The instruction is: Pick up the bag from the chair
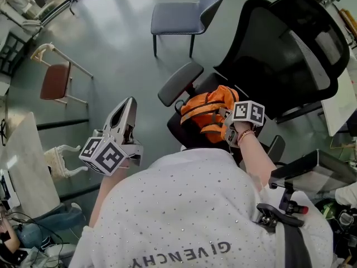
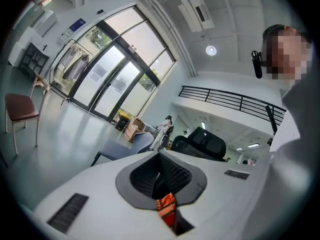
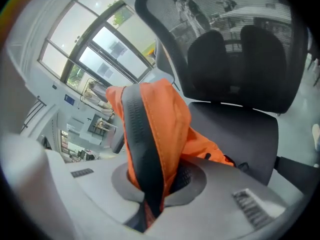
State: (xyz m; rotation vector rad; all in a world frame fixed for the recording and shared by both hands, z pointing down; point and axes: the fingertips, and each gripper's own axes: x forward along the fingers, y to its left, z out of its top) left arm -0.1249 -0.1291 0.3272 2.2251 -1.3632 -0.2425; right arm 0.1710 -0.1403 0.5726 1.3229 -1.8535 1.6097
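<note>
One bag [image 1: 207,111] pinched in right gripper [image 1: 226,127], over chair seat [image 3: 235,134], open floor [image 1: 111,21] left

The bag [image 1: 209,113] is over the office chair [image 1: 284,46], the left gripper [image 1: 129,105] well to its left.

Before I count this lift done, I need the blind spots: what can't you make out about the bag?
- Whether the orange bag is clear of the seat: head view, its own bulk hides its underside.
- Right claw tips: head view, buried in bag folds.
- Bag, left gripper view: only a sliver past the left claw.
</note>
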